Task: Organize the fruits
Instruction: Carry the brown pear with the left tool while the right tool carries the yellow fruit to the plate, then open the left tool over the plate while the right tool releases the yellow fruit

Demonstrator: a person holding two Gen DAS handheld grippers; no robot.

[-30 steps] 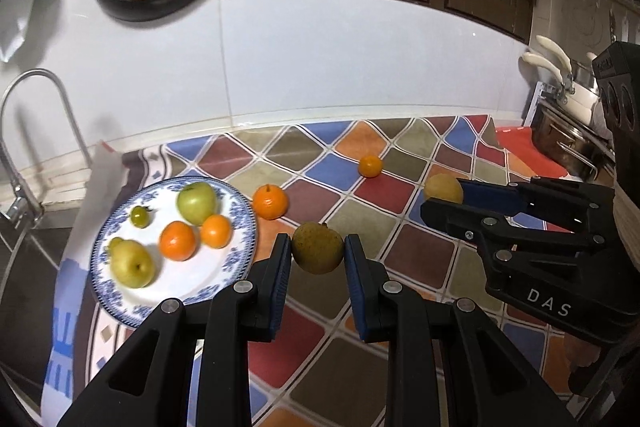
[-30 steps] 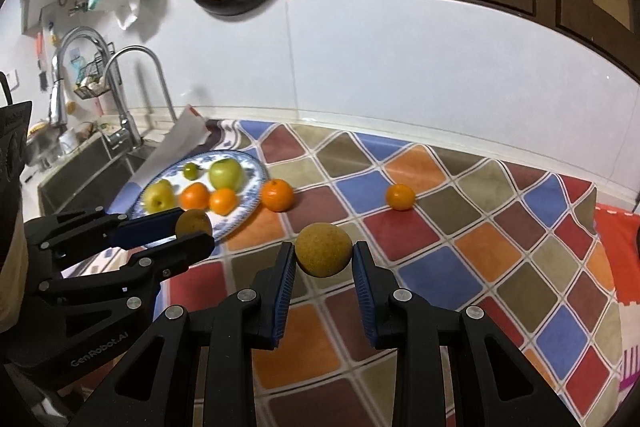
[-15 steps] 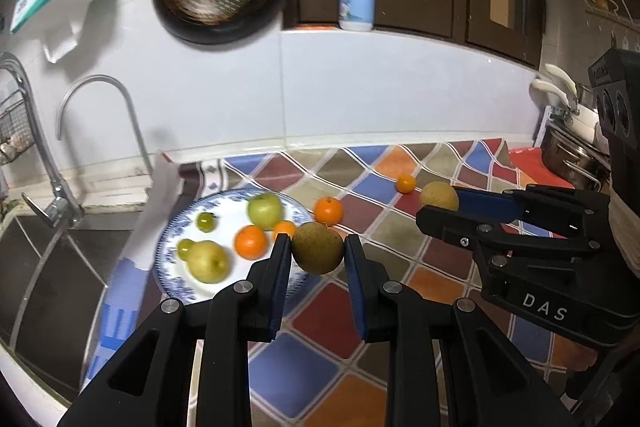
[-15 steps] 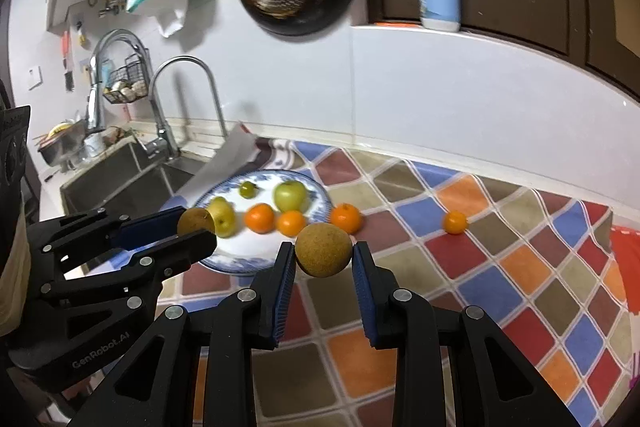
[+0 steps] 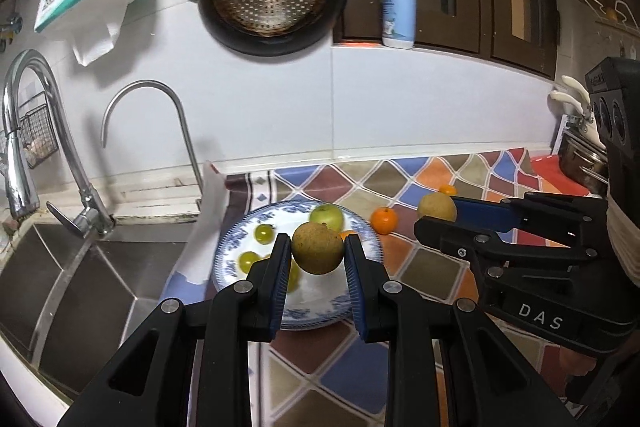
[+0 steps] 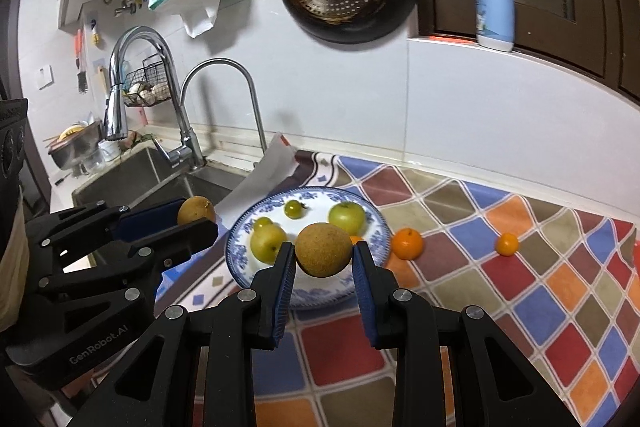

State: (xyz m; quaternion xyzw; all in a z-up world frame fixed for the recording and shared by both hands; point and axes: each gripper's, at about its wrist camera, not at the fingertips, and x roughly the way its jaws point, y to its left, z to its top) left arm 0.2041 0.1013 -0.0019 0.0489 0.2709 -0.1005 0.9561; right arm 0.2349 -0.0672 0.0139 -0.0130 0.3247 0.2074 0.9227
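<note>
Carrying two brown pears at once, I hold one in each tool above the patterned tabletop [image 6: 500, 227]. Left gripper [image 5: 318, 259]: jaws pinching a brown pear [image 5: 318, 253] by its sides, in the air over the near part of the blue-rimmed plate [image 5: 236, 239]. Right gripper [image 6: 324, 261]: jaws pinching a second brown pear [image 6: 324, 249] the same way, over the near edge of the same plate as that view shows it.

On the plate: a green apple [image 6: 347, 217], a yellow pear [image 6: 267, 241], a small green fruit [image 6: 294, 209] at the far side, and an orange piece mostly hidden behind the held pear. Off the plate: one orange [image 6: 407, 243] just right of the rim and a smaller orange [image 6: 507, 244] well apart, further right. A sink [image 5: 80, 275] lies to the left of the plate.

Step in hand, as I judge it: the transport of both pears to the plate. The next move calls for lowering each into a bare patch of the near half, one at a time, so the tools do not collide, then spreading the jaws only once the fruit rests. Round fruit may roll toward the rim.
</note>
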